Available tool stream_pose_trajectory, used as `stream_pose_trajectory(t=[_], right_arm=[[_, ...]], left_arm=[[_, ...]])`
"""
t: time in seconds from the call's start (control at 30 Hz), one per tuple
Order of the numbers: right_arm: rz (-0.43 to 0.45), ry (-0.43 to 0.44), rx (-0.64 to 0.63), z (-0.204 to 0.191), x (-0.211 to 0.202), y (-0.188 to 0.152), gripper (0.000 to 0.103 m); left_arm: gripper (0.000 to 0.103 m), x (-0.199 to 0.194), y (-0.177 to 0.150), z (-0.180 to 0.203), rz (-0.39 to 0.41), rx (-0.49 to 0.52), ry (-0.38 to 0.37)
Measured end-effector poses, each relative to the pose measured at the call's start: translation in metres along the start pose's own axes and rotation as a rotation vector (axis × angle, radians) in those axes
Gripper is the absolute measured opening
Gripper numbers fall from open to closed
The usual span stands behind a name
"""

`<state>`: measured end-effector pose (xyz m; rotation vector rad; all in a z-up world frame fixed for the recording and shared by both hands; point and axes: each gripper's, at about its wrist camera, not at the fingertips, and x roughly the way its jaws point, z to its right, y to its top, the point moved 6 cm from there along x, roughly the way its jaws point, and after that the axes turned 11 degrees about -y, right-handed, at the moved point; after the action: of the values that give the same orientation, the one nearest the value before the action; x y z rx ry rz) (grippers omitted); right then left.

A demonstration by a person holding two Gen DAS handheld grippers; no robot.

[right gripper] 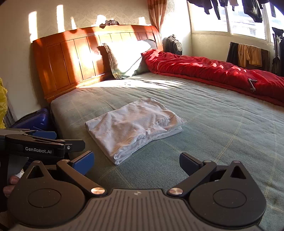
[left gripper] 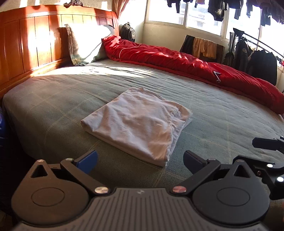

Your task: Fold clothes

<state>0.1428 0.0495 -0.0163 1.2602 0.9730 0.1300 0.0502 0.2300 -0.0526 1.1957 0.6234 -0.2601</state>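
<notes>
A white garment (left gripper: 136, 124) is lying folded into a neat, layered rectangle on the green bed (left gripper: 53, 110), roughly at the middle of the mattress and well apart from everything else on it. The left hand-held gripper (left gripper: 140, 162) is hovering above the near part of the bed with its jaws spread wide, holding nothing; the near corner of the garment is lying just ahead of the gap between its fingers (left gripper: 88, 160). The right hand-held gripper (right gripper: 136, 162) is likewise gaping wide and carrying nothing, with the garment lying ahead of it and slightly to its left. In the right wrist view the left hand-held gripper is showing at the left edge, its side marked "GenRobot.AI", with a person's fingertips (right gripper: 12, 183) peeking out below it. A red quilt (left gripper: 186, 62) is lying bunched along the far side of the bed, with a small metal object (left gripper: 217, 76) resting on it. A pillow (left gripper: 85, 44) is leaning against the wooden headboard (left gripper: 26, 39) in bright sunlight. A backpack (left gripper: 127, 32) is standing in the corner beyond the quilt, dark clothes (left gripper: 218, 8) are hanging along the window, and a blue suitcase (right gripper: 35, 120) is sitting on the floor beside the bed.
</notes>
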Motion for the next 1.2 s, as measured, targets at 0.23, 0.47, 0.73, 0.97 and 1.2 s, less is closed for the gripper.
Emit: stream_pose_trajectory(t=[0.23,0.47,0.73,0.97,1.2], right_arm=[[-0.001,-0.081,-0.025,-0.006,0.005,0.010,0.103],[-0.074,-0.157,0.016,-0.011,0.010,0.002,0.103],[-0.091,-0.164,0.017,-0.025,-0.008,-0.017,0.103],[-0.094,-0.165,-0.014,-0.040,-0.026,-0.022,0.103],[-0.144,-0.147,-0.020,-0.047,-0.030,-0.029,0.103]], left_arm=[[0.102,-0.025,0.000,0.008,0.004,0.003,0.028],[0.102,-0.045,-0.007,0.008,-0.009,0.017,0.064],[0.102,-0.057,-0.026,0.006,-0.045,0.026,0.081],[0.102,-0.072,-0.037,-0.002,-0.052,-0.007,0.099],[0.102,-0.077,-0.043,0.000,-0.076,-0.014,0.107]])
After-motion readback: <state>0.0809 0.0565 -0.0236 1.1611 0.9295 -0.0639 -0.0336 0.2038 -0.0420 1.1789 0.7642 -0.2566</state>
